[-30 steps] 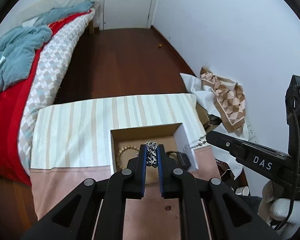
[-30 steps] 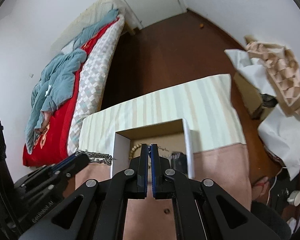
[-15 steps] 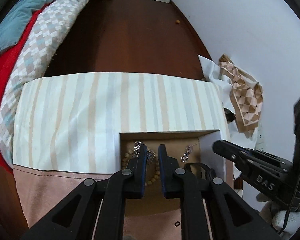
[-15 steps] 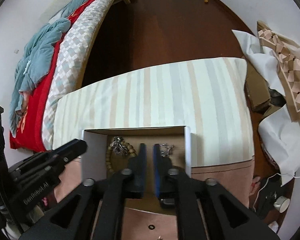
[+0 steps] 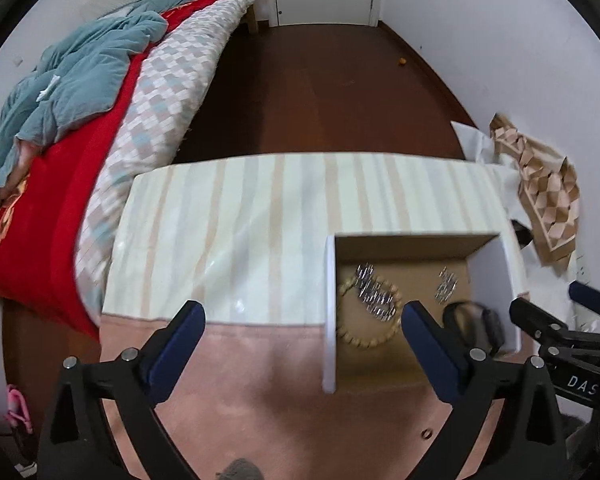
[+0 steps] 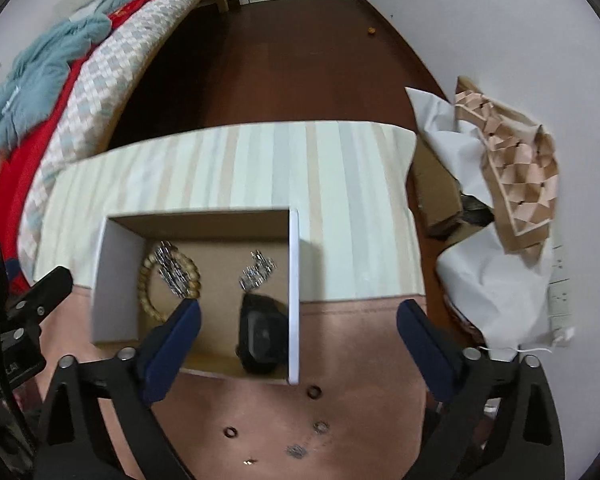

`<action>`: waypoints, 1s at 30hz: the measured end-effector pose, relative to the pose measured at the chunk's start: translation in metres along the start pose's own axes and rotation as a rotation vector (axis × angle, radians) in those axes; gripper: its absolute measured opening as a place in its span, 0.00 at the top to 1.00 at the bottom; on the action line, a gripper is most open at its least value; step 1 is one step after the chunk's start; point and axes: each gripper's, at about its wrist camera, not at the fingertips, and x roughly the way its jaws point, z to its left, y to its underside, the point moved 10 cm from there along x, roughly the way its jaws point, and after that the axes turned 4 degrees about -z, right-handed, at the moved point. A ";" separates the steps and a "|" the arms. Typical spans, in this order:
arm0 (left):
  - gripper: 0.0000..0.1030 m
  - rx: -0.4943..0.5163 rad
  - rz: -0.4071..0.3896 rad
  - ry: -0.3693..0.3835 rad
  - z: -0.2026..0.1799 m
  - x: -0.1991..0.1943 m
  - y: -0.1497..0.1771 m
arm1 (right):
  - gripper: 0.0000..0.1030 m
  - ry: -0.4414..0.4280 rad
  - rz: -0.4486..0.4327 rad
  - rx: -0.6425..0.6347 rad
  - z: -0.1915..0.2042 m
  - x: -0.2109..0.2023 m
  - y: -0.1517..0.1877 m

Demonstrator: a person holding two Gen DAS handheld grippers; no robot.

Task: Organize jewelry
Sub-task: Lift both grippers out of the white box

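An open cardboard box (image 5: 329, 304) (image 6: 294, 280) stands on the table. Inside lie a wooden bead bracelet (image 5: 364, 340) (image 6: 148, 292), a silver chain (image 5: 374, 292) (image 6: 172, 272) across it, a small silver piece (image 5: 446, 284) (image 6: 258, 270) and a black watch (image 5: 480, 326) (image 6: 260, 332). My left gripper (image 5: 302, 338) is wide open and empty above the table, left of the box. My right gripper (image 6: 298, 340) is wide open and empty above the box's right wall. Small rings (image 6: 314, 392) (image 6: 231, 432) and other small pieces (image 6: 296, 450) lie on the pink cloth in front of the box.
The table carries a striped cloth (image 5: 260, 216) at the back and a pink cloth (image 5: 240, 380) in front. A bed (image 5: 80, 120) with a red cover stands at the left. Crumpled paper and a patterned cloth (image 6: 512, 184) lie at the right by the wall.
Both grippers have opened wide. The left let go of the silver chain, the right of the small silver piece; both now lie in the box. Both grippers have drawn back and up.
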 end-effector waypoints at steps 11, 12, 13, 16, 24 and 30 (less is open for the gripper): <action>0.02 -0.018 -0.036 -0.027 0.004 -0.028 0.023 | 0.01 0.032 -0.044 -0.003 0.002 -0.029 0.025; 0.02 -0.021 -0.046 -0.026 0.004 -0.034 0.024 | 0.01 0.028 -0.050 -0.002 0.002 -0.033 0.026; 0.02 -0.021 -0.056 -0.026 0.004 -0.040 0.025 | 0.01 0.027 -0.056 -0.003 0.003 -0.038 0.028; 0.02 -0.017 -0.088 -0.034 0.005 -0.058 0.026 | 0.01 0.024 -0.081 -0.006 0.005 -0.054 0.031; 0.02 -0.023 -0.156 -0.040 0.008 -0.107 0.036 | 0.01 0.021 -0.176 -0.020 0.011 -0.113 0.041; 0.02 -0.028 -0.206 -0.033 0.009 -0.144 0.046 | 0.01 0.015 -0.243 -0.025 0.013 -0.157 0.052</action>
